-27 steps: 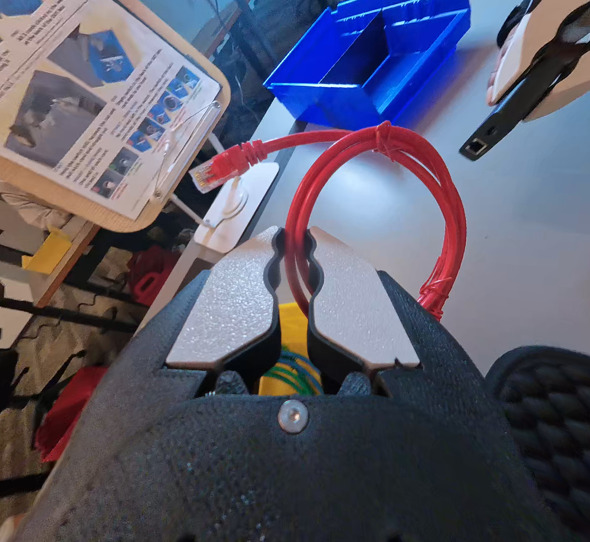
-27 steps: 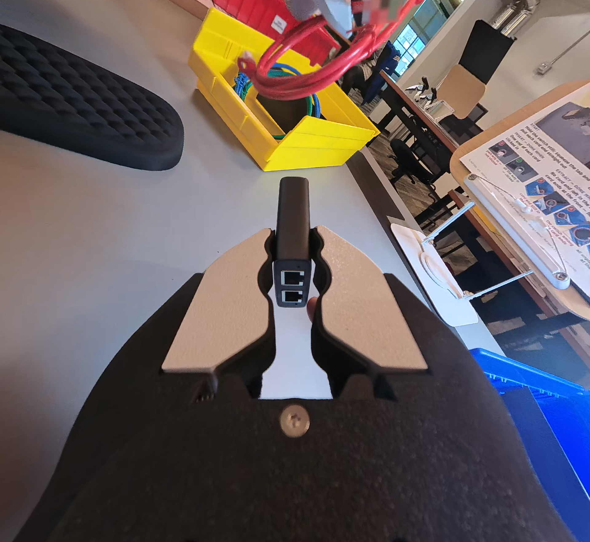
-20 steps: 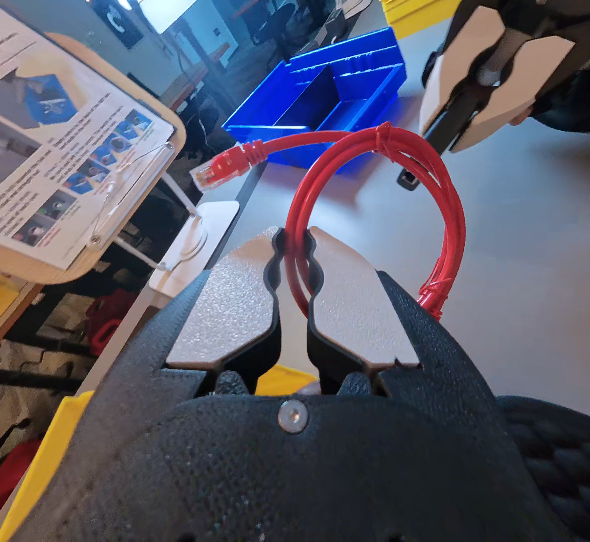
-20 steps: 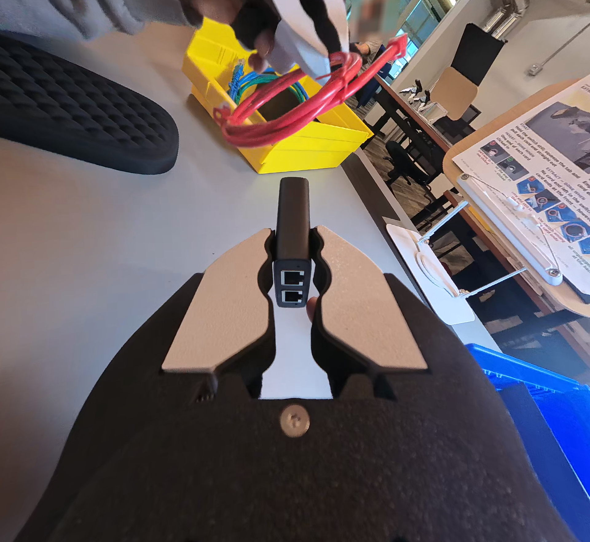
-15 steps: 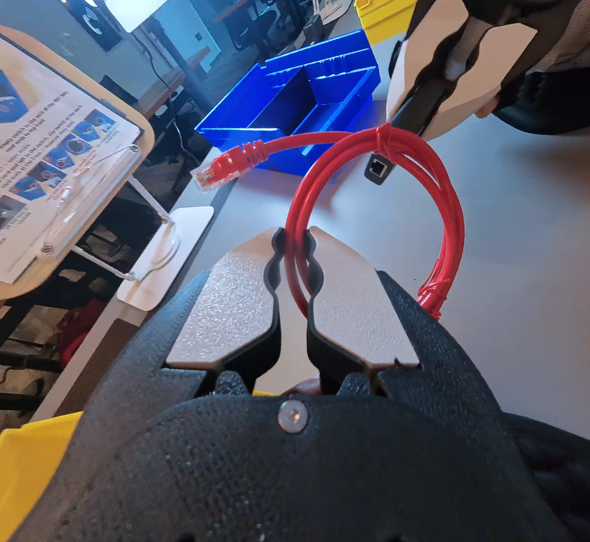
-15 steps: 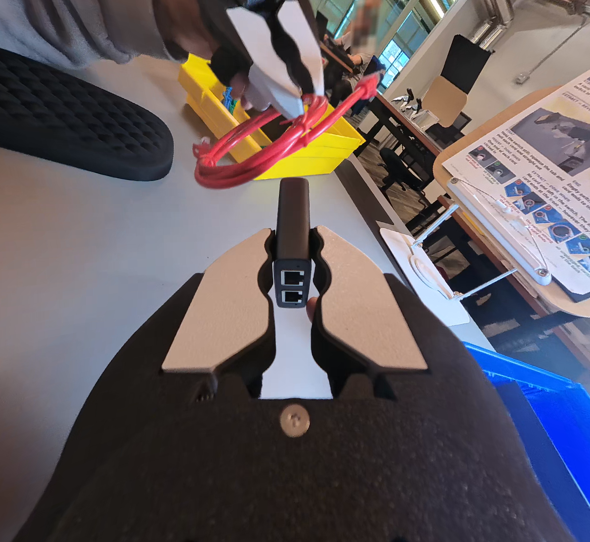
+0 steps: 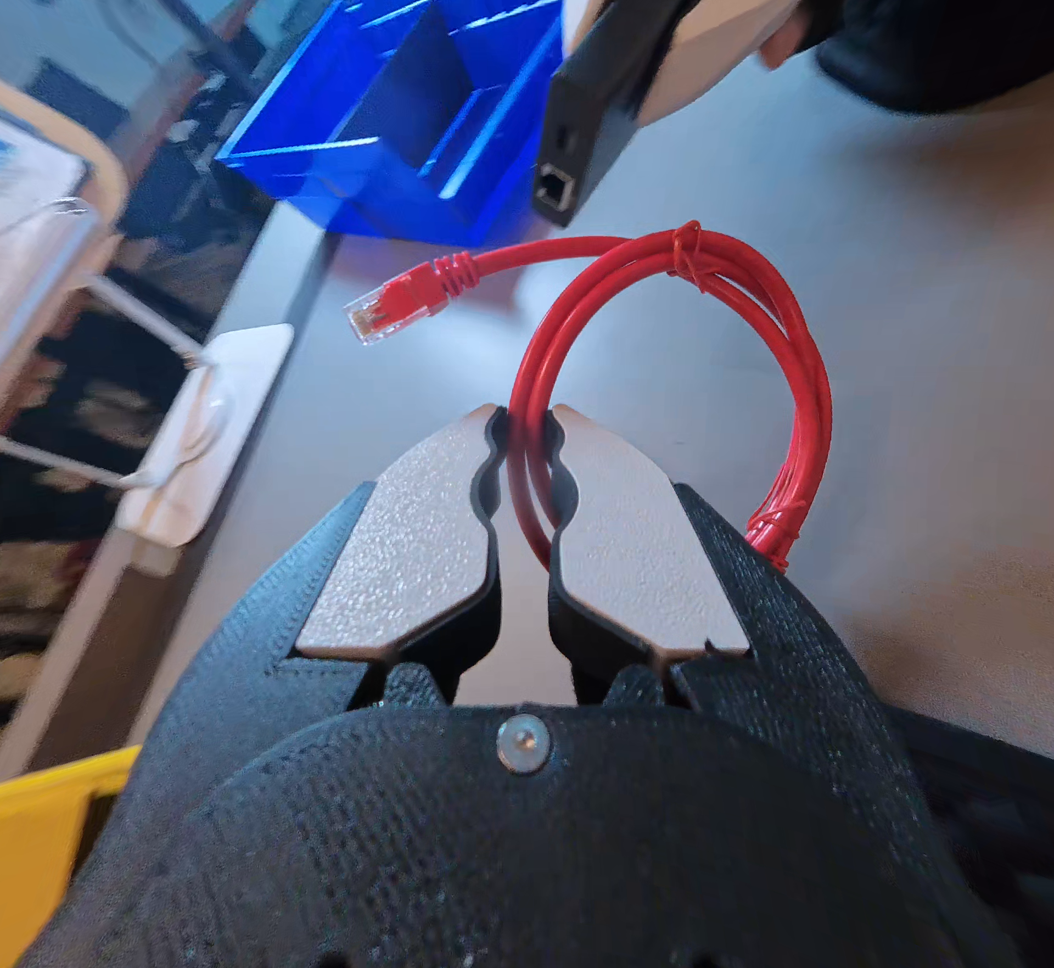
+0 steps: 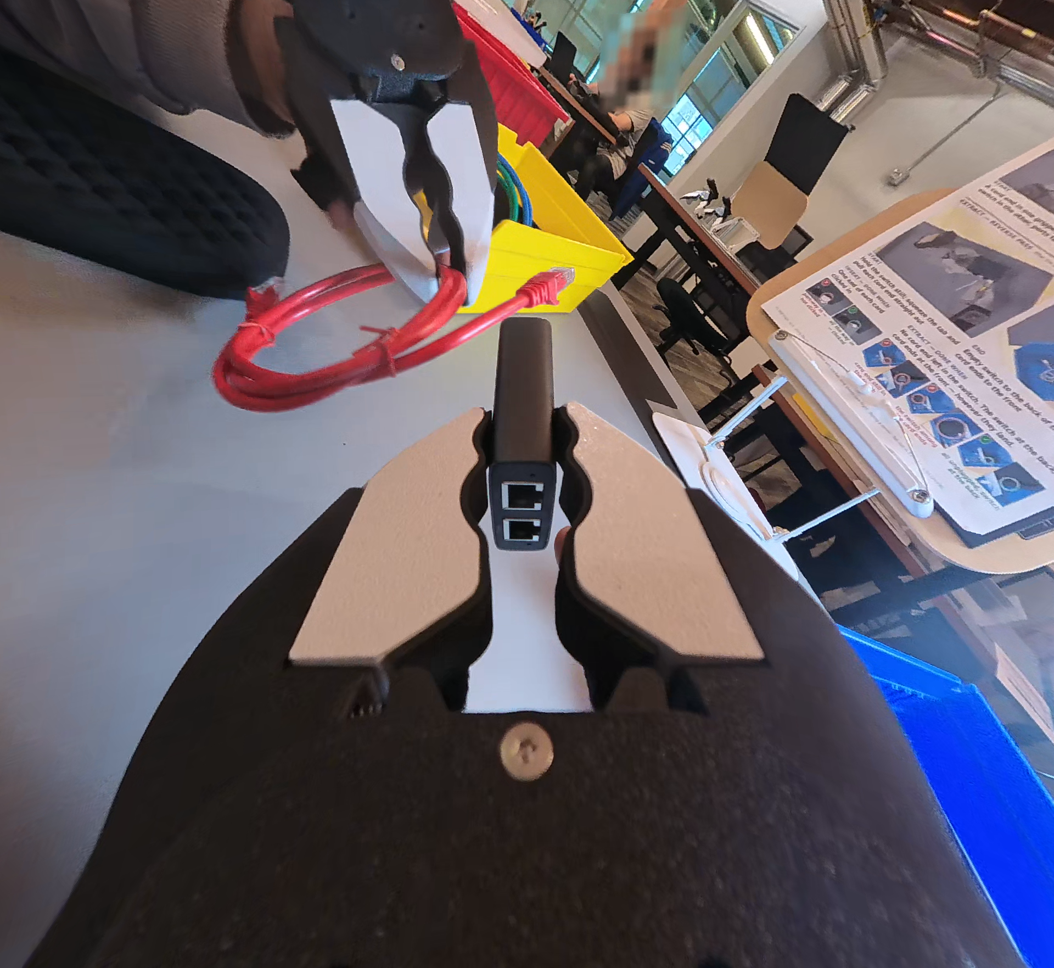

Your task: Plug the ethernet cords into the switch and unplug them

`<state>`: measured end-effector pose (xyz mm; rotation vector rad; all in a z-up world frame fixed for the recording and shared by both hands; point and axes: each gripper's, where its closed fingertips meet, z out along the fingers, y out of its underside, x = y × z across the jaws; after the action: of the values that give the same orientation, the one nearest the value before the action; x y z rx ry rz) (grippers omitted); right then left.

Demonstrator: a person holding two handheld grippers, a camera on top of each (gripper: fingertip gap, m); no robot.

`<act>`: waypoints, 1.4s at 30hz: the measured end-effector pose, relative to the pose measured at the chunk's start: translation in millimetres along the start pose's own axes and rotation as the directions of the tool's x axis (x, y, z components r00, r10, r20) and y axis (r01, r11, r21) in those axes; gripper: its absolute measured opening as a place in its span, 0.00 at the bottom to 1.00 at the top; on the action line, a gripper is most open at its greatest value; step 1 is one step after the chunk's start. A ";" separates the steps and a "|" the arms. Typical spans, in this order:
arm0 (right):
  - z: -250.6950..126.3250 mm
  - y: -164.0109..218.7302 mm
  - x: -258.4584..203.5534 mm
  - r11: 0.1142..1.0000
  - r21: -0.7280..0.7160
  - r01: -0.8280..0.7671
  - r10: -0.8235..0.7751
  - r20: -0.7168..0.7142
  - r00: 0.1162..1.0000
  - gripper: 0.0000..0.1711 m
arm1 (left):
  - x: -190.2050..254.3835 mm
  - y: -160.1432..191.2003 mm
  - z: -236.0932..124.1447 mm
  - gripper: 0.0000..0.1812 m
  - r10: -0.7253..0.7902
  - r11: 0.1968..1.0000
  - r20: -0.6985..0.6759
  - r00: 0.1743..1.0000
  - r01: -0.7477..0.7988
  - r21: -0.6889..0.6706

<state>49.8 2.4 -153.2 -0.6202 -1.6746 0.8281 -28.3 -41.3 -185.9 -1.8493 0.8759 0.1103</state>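
In the left wrist view, the free plug (image 7: 393, 307) hung left of centre, pointing lower left. At centre the left tool (image 7: 525, 418) was clamped narrowly on the coiled red ethernet cord (image 7: 798, 370) above the grey desk (image 7: 912, 313). At upper right the right tool (image 8: 523, 416) gripped the black switch (image 7: 576, 142) mid-body; one port faced the plug and two ports faced back in the right wrist view. The plug sat well apart from the port. A good insertion likely needs a grip nearer the plug, its axis squared to the port, then a straight push.
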 end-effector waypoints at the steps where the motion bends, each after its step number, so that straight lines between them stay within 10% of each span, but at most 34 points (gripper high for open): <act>1: -0.5 0.2 1.3 1.000 0.000 0.003 -0.003 -0.006 1.000 0.12 | -9.8 1.7 -0.5 0.07 0.026 0.999 0.076 0.997 -0.025 -0.024; 6: -0.5 3.8 3.1 1.000 -0.015 0.014 -0.014 -0.015 1.000 0.12 | -39.5 11.2 -7.3 0.10 0.251 0.955 0.335 0.908 -0.175 -0.241; 12: 0.0 9.6 4.2 0.999 -0.040 0.018 -0.019 -0.017 1.000 0.12 | 29.9 -37.3 -16.1 0.18 -0.129 0.988 -0.177 0.976 0.142 0.067; 17: -4.9 11.0 13.9 0.999 -0.043 0.005 -0.007 -0.045 0.999 0.12 | 31.7 -40.7 -28.5 0.26 -0.189 0.961 -0.312 0.931 0.241 0.138; 28: -12.5 21.3 28.7 0.997 -0.073 -0.028 0.021 -0.091 0.996 0.12 | 67.3 -11.9 24.3 0.22 0.191 0.980 -0.377 0.906 -0.196 0.028; 42: -20.8 20.2 26.5 0.998 -0.040 -0.042 0.040 -0.038 0.998 0.12 | 148.2 -17.0 57.2 0.24 0.390 0.864 -0.761 0.518 -0.492 0.108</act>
<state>62.9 39.3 -150.3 -0.6964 -1.6536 0.8089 107.8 -66.7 -265.7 -1.7199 1.9946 -0.3559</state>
